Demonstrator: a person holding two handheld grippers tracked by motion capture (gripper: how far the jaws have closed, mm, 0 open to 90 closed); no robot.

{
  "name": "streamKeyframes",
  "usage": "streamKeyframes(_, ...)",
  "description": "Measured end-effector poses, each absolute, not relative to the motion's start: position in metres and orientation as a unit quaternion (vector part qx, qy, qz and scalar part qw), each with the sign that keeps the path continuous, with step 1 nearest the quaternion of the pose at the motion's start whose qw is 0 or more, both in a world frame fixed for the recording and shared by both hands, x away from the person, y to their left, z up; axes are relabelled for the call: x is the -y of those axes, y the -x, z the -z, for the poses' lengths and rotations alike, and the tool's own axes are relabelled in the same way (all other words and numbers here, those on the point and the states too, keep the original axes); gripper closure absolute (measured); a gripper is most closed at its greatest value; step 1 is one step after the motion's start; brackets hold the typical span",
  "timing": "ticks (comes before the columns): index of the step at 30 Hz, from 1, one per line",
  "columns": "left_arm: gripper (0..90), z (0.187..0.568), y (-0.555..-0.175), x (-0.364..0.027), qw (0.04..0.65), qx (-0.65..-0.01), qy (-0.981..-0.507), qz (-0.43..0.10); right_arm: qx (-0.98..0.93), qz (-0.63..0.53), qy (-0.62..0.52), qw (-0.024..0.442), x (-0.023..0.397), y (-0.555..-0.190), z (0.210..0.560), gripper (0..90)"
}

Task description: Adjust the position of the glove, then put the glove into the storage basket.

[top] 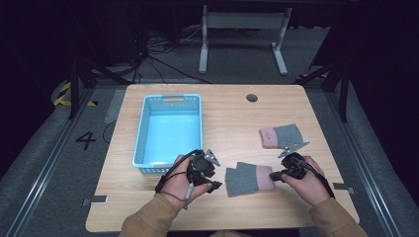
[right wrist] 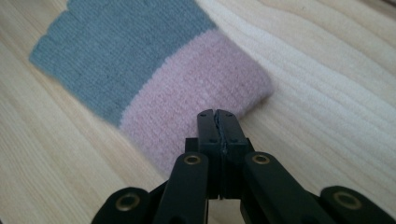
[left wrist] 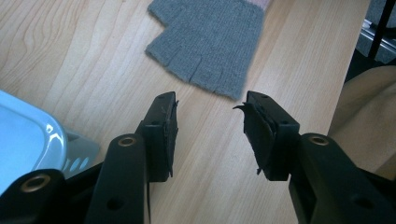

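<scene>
While right tool (right wrist: 218, 116) seemingly pinches glove (right wrist: 140, 74) cuff, left tool (left wrist: 210, 135) gapes empty.

The worktop (top: 232, 118) is a pale wooden board with rounded corners and a visible grain, and a small dark round hole (top: 252, 98) sits near its far edge. On its left half stands a light blue plastic basket (top: 143, 128) with perforated walls, its long side running away from the person. Right of the middle, toward the near edge, a grey fingerless glove (top: 242, 180) with a pink cuff lies flat, its finger end pointing left and its cuff to the right. A second glove (top: 289, 134) of the same kind lies farther back and to the right, well apart from the basket, its pink cuff turned left.
</scene>
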State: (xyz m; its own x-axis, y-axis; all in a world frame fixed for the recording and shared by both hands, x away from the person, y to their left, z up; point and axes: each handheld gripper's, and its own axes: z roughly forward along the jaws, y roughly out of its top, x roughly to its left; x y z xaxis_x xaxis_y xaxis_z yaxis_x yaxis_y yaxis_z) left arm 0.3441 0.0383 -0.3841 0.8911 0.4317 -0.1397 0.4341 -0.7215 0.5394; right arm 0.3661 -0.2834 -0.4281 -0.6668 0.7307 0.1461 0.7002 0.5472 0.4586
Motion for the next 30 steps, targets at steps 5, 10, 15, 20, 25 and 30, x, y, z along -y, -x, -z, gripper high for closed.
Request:
streamKeyframes(5, 54.8, 0.384, -0.344, -0.040, 0.292, -0.237, -0.926, 0.003, -0.883, -0.253, -0.393, 0.036, 0.274, -0.370, 0.429, 90.0)
streamKeyframes(10, 52.5, 0.382, -0.345, -0.043, 0.295, -0.239, -0.925, 0.003, -0.880, -0.267, -0.391, 0.041, 0.278, -0.371, 0.427, 90.0)
streamKeyframes(15, 51.6, 0.380, -0.347, -0.044, 0.294, -0.240, -0.925, 0.003, -0.871, -0.283, -0.397, 0.059, 0.285, -0.372, 0.413, 90.0)
streamKeyframes(20, 51.5, 0.377, -0.346, -0.048, 0.299, -0.241, -0.923, 0.003, -0.871, -0.285, -0.394, 0.072, 0.286, -0.384, 0.401, 90.0)
streamKeyframes(25, 51.3, 0.378, -0.344, -0.054, 0.296, -0.238, -0.925, -0.002, -0.867, -0.283, -0.401, 0.083, 0.281, -0.408, 0.390, 90.0)
streamKeyframes(30, 50.7, 0.379, -0.342, -0.060, 0.296, -0.235, -0.926, -0.004, -0.862, -0.286, -0.408, 0.088, 0.279, -0.430, 0.387, 90.0)
